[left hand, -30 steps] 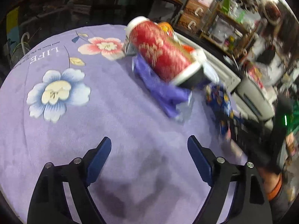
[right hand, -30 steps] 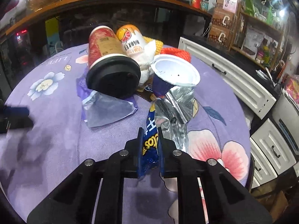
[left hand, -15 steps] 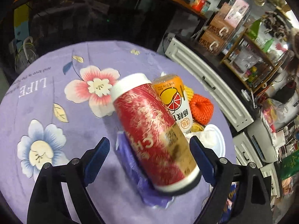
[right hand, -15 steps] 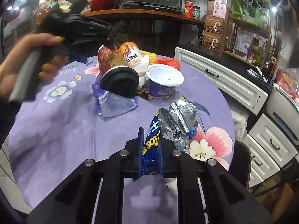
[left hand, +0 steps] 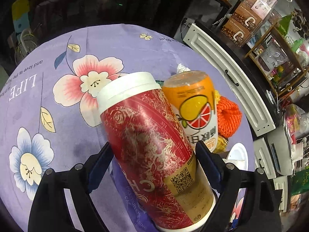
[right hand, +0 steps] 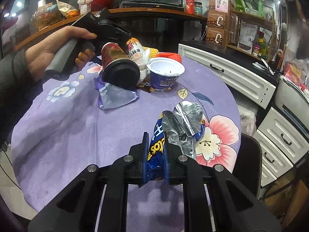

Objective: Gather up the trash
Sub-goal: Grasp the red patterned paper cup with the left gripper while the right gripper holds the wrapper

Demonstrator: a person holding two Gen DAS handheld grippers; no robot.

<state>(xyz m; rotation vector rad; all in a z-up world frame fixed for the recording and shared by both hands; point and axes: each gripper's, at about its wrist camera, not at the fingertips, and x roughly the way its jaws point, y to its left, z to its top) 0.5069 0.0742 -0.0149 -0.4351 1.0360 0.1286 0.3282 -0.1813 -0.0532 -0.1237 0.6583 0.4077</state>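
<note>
A red cup with a white base and black lid [left hand: 148, 148] lies on its side on the purple floral tablecloth [left hand: 58, 135], over a purple wrapper [right hand: 114, 96]. My left gripper [left hand: 154, 154] is open with its blue fingers on either side of the cup; whether they touch it I cannot tell. The cup also shows in the right wrist view [right hand: 117, 65]. An orange-label cup [left hand: 195, 114] lies beside it. My right gripper [right hand: 156, 154] is shut on a blue and silver chip bag [right hand: 173, 133], held above the table.
A blue yogurt tub [right hand: 164, 75], an orange net [left hand: 228, 118] and white tissue lie behind the cups. White drawers [right hand: 227, 75] and cluttered shelves stand at the right. A dark chair [right hand: 249, 164] sits by the table's right edge.
My left gripper has moved in over the red cup, which now sits between its open fingers. My right gripper has lifted back a little with the chip bag.
</note>
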